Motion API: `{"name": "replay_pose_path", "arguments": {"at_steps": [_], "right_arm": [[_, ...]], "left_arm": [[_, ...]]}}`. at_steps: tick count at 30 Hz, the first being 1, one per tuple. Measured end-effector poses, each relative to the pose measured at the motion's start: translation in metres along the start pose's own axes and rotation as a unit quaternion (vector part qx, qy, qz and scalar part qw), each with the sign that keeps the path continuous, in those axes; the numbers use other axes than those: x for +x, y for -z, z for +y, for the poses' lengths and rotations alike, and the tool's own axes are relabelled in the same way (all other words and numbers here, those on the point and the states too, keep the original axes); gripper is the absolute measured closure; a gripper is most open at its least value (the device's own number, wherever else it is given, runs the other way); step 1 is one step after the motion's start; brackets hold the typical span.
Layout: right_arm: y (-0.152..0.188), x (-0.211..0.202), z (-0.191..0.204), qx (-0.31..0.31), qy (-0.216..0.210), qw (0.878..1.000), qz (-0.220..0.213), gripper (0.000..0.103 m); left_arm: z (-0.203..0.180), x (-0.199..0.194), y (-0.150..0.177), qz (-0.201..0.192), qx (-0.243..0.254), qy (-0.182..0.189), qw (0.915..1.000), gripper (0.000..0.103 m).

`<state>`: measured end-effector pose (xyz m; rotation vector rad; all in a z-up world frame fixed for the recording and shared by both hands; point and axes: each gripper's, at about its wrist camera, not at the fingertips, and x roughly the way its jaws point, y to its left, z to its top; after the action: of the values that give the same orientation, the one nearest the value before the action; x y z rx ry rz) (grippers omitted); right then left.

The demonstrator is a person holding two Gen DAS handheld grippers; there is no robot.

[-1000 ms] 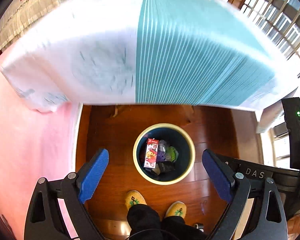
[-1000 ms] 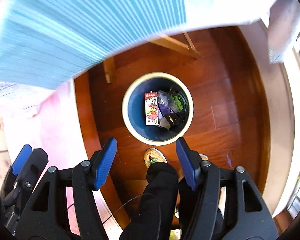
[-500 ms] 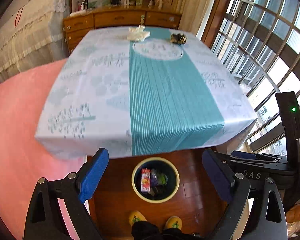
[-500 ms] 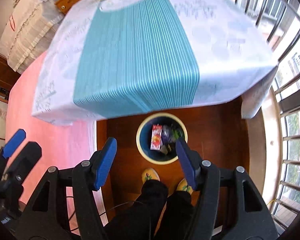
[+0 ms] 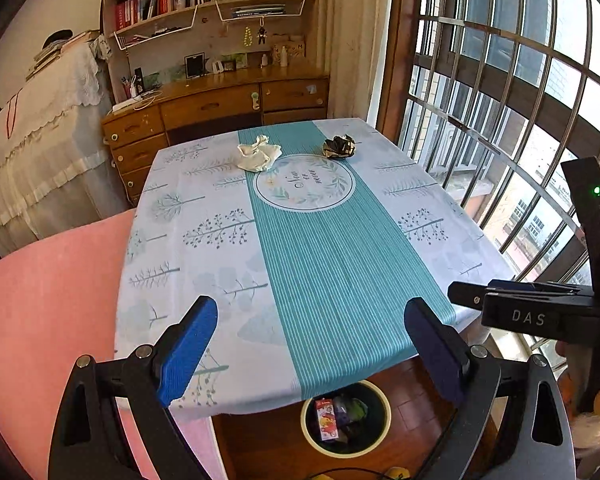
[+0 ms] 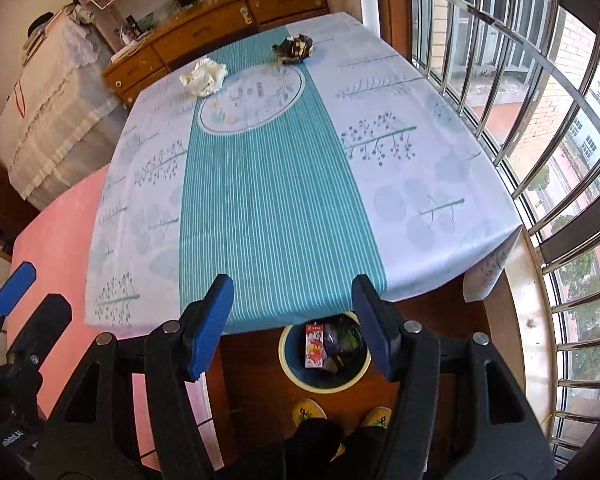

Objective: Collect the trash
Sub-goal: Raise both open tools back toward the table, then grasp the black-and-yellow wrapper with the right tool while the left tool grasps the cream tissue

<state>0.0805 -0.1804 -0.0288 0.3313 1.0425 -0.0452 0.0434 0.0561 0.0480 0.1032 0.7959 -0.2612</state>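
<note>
Both grippers empty, jaws spread: left gripper (image 5: pixel 312 350), right gripper (image 6: pixel 294 326). Crumpled white tissue (image 5: pixel 259 153) and dark wrapper (image 5: pixel 339 147) lie near tablecloth (image 5: pixel 204 240) far edge, well beyond jaws. Bin (image 6: pixel 290 372) on floor below near edge.

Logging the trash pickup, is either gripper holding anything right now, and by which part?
Nothing is held. The left gripper and right gripper are both open and empty above the near table edge.

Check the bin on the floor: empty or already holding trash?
Holding trash. The bin by the table's near edge contains a red carton and dark crumpled wrappers; how full it is cannot be judged.
</note>
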Motion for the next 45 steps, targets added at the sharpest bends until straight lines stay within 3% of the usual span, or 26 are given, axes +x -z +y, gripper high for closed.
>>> {"name": "replay_pose_path", "arguments": {"at_steps": [7, 13, 22, 28, 35, 39, 45], "right_arm": [[-0.065, 0.008, -0.001, 0.005, 0.006, 0.999, -0.034, 0.044], [-0.14, 0.052, -0.009, -0.01, -0.005, 0.999, -0.04, 0.044], [-0.274, 0.157, -0.03, -0.05, -0.039, 0.998, 0.0, 0.044], [-0.348, 0.227, -0.03, -0.057, -0.068, 0.996, 0.028, 0.042], [-0.392, 0.294, -0.019, -0.045, -0.09, 0.994, 0.052, 0.041], [-0.398, 0.328, -0.012, -0.054, -0.089, 0.991, 0.078, 0.041], [-0.393, 0.344, 0.002, -0.079, -0.12, 0.986, 0.084, 0.041]], "left_arm": [[0.023, 0.033, -0.051, -0.003, -0.016, -0.003, 0.9999, 0.007], [0.043, 0.087, -0.107, -0.005, -0.033, -0.038, 0.9987, 0.007], [0.059, 0.217, -0.204, 0.05, -0.084, -0.083, 0.9917, 0.007], [0.061, 0.306, -0.258, 0.074, -0.083, -0.111, 0.9876, 0.007], [0.077, 0.4, -0.305, 0.104, -0.074, -0.147, 0.9809, 0.007], [0.087, 0.436, -0.315, 0.124, -0.083, -0.157, 0.9762, 0.007], [0.092, 0.479, -0.319, 0.162, -0.095, -0.142, 0.972, 0.007]]}}
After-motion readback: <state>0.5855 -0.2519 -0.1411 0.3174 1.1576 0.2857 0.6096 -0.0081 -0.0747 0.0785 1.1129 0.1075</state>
